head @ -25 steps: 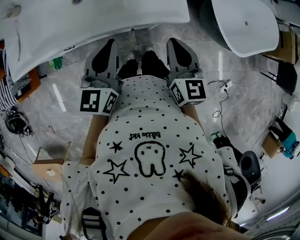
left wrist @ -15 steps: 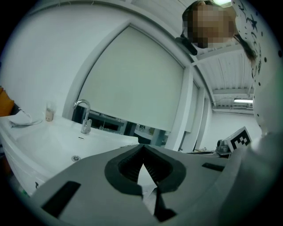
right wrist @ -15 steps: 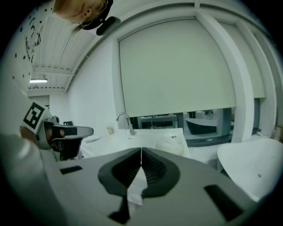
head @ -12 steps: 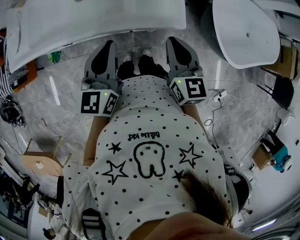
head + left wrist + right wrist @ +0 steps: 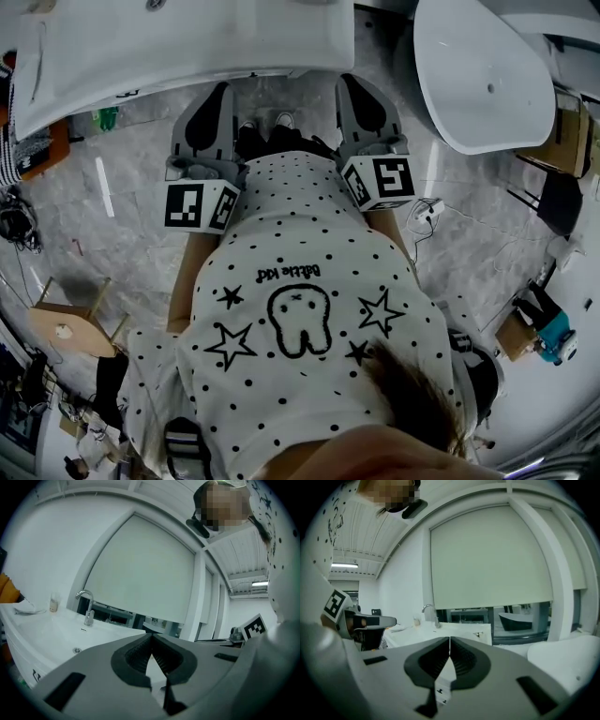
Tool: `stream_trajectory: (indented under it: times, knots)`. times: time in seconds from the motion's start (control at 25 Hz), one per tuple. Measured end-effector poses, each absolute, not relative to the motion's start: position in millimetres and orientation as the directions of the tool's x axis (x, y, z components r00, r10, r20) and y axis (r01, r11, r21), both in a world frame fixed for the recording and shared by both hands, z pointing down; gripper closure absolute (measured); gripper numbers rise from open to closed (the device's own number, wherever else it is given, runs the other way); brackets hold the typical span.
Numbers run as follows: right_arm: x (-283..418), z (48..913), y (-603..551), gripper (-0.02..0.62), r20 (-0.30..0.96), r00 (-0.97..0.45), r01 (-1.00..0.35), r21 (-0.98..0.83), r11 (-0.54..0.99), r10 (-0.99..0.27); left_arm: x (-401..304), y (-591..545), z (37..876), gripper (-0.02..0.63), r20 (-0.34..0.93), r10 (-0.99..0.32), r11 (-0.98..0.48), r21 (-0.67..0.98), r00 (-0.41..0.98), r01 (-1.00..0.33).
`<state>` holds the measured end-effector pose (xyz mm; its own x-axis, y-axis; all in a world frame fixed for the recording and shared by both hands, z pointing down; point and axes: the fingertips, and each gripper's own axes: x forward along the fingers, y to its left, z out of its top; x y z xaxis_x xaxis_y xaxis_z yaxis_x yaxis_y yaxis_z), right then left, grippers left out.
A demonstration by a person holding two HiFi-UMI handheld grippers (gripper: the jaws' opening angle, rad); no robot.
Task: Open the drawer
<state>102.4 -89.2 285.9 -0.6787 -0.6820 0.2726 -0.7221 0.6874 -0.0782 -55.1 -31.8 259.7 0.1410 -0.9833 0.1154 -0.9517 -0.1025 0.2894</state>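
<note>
A white vanity counter point(image 5: 187, 42) with a basin runs across the top of the head view; no drawer front shows plainly in any view. My left gripper point(image 5: 221, 91) and right gripper point(image 5: 349, 82) are held side by side in front of a polka-dot shirt, pointing at the counter's near edge. In the left gripper view the left gripper point(image 5: 151, 636) is shut with nothing between its pads, and the counter point(image 5: 51, 634) lies ahead and to the left. The right gripper point(image 5: 449, 639) is likewise shut and empty, with the counter point(image 5: 440, 631) straight beyond it.
A white bathtub point(image 5: 478, 75) stands at the upper right. A chrome faucet point(image 5: 86, 605) and a small cup point(image 5: 53, 604) are on the counter. A wooden stool point(image 5: 64, 328) stands at the left, with cables point(image 5: 422, 208) and cardboard boxes point(image 5: 567, 122) on the marble floor at the right.
In the head view the counter, tub and floor items have slid leftward and the gripper tips now reach the counter's edge. Both grippers kept their pose and stayed shut.
</note>
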Motion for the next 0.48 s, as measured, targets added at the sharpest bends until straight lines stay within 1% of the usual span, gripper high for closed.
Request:
stream_trajectory:
  times: [0.2,0.48]
  knots:
    - [99.9,287.2,-91.2,0.581,0.28,-0.689,-0.71,-0.076,0.7,-0.668,-60.3,-29.7,259.9,0.601,0.11,-0.988,-0.073,0.299,0.11,-0.951]
    - [104.6,289.5,-90.6,0.581,0.295,-0.685,-0.714,-0.09,0.694,-0.667,-55.3,-31.4,259.7,0.601,0.124,-0.985,-0.082,0.299,0.124,-0.951]
